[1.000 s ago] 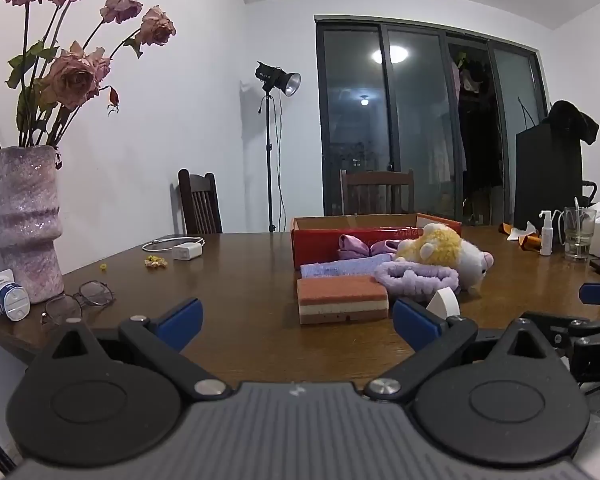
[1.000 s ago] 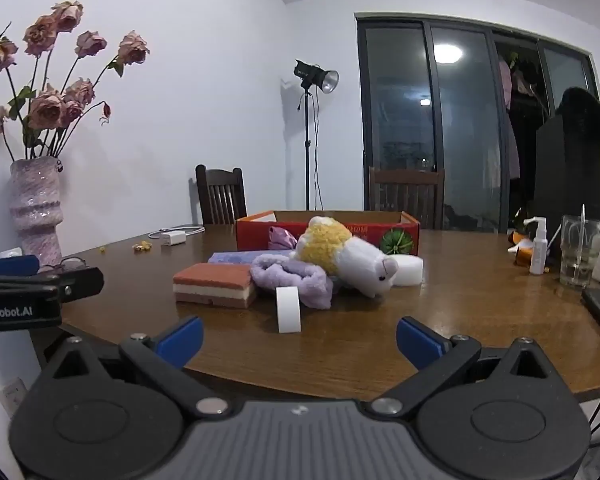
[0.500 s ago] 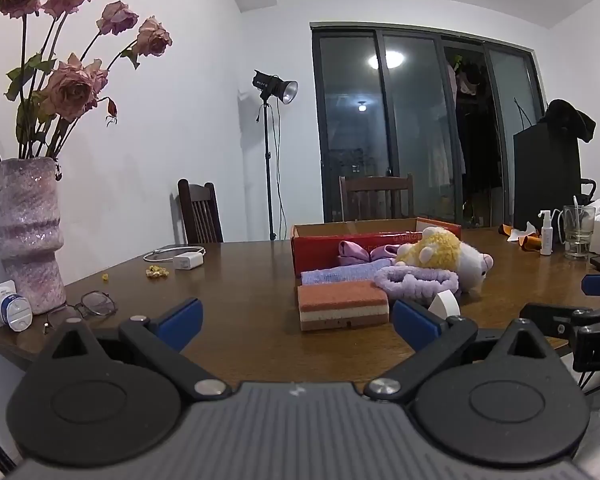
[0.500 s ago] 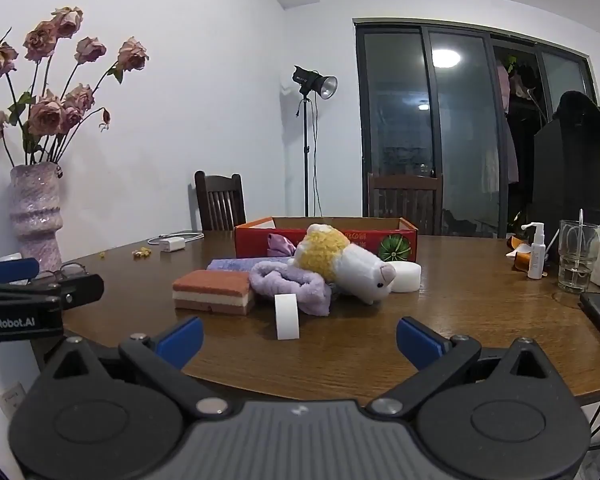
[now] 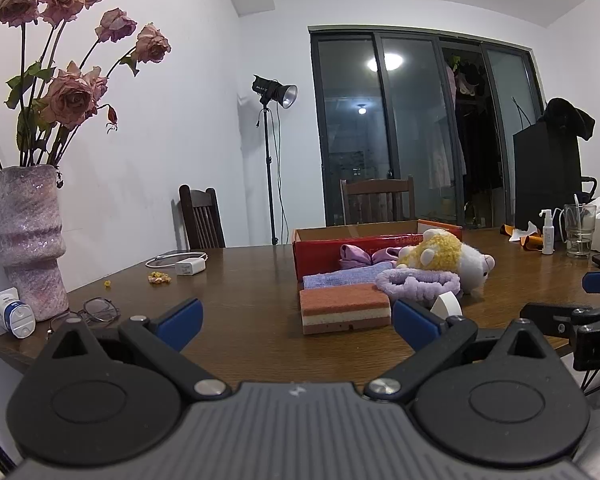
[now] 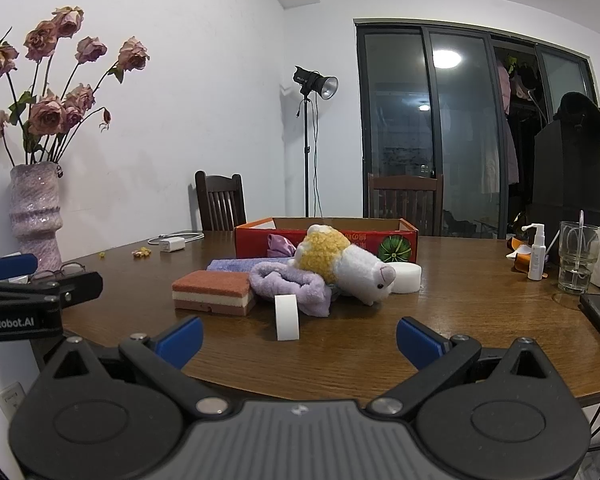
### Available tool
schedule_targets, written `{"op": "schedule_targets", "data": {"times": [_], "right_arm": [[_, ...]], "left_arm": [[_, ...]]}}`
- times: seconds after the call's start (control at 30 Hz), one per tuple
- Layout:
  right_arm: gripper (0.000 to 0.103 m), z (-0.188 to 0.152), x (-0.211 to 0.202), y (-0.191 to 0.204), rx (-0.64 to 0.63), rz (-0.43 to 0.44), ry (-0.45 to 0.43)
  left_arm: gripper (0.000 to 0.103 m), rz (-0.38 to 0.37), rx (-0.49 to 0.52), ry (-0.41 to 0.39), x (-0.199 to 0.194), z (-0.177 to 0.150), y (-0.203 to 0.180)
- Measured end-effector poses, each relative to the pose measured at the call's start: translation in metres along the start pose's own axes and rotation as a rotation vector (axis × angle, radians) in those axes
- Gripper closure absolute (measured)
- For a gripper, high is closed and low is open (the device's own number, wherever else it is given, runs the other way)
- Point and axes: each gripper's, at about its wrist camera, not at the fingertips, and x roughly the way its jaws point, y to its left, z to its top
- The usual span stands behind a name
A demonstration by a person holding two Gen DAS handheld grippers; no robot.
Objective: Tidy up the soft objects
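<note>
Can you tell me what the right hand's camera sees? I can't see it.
The open right gripper hovers at the edge of a wooden table, holding nothing. Ahead lie a plush toy, a purple headband, a layered sponge and a red box.

One red cardboard box (image 6: 326,236) stands on the table (image 6: 440,320). In front of the box lie one layered sponge (image 6: 212,291), one folded blue towel (image 6: 230,265), one lilac headband (image 6: 290,284), one plush toy (image 6: 342,264) and two white foam pieces: a round puff (image 6: 406,277) and an upright ring (image 6: 287,317). One purple cloth (image 6: 280,245) sits in the box. Left of the box are one vase (image 6: 36,216) of roses, one pair of glasses (image 5: 96,309) and one charger (image 6: 172,245). Right of the box are one spray bottle (image 6: 537,252) and one drinking glass (image 6: 579,256). Two chairs stand behind the box. Two tools are in view: the left tool (image 5: 296,322) and the right tool (image 6: 298,338).
</note>
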Motion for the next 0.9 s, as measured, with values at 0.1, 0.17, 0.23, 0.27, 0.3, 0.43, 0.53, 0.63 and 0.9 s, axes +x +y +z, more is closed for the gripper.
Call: {"op": "schedule_targets", "data": {"times": [0.1, 0.17, 0.23, 0.27, 0.3, 0.43, 0.53, 0.63, 0.9], "right_arm": [[0.0, 0.0003, 0.0009, 0.0007, -0.002, -0.001, 0.003], [0.0, 0.0004, 0.001, 0.0006, -0.003, -0.001, 0.002], [0.0, 0.0003, 0.0009, 0.0007, -0.002, 0.0, 0.002], [0.0, 0.0005, 0.0012, 0.0003, -0.001, 0.0, 0.002], [0.0, 0.0004, 0.0009, 0.0009, -0.002, 0.0, 0.003], [0.0, -0.0001, 0.0009, 0.0007, 0.001, -0.003, 0.0], [0.0, -0.0003, 0.0011, 0.0004, 0.004, -0.004, -0.002], [0.0, -0.0006, 0.0017, 0.0004, 0.0, -0.003, 0.002], [0.0, -0.0017, 0.0013, 0.0017, -0.005, 0.001, 0.008]], "left_arm": [[0.0, 0.0, 0.0, 0.001, 0.0001, 0.0, 0.0], [0.0, 0.0, 0.0, 0.001, -0.0001, 0.0, 0.0002], [0.0, -0.001, 0.001, 0.0, 0.0, -0.0001, 0.0], [0.0, -0.001, 0.001, 0.0, 0.0, 0.0, 0.0003], [0.0, -0.001, 0.001, 0.0, 0.0, 0.0001, 0.0003], [0.0, -0.001, 0.0, 0.0, 0.0001, 0.0001, 0.0002], [0.0, 0.0, 0.001, 0.0, 0.0001, -0.0001, 0.0002], [0.0, 0.0, 0.002, 0.003, -0.0001, -0.0001, 0.0006], [0.0, 0.0, 0.001, 0.003, 0.0, -0.0003, 0.0008]]}}
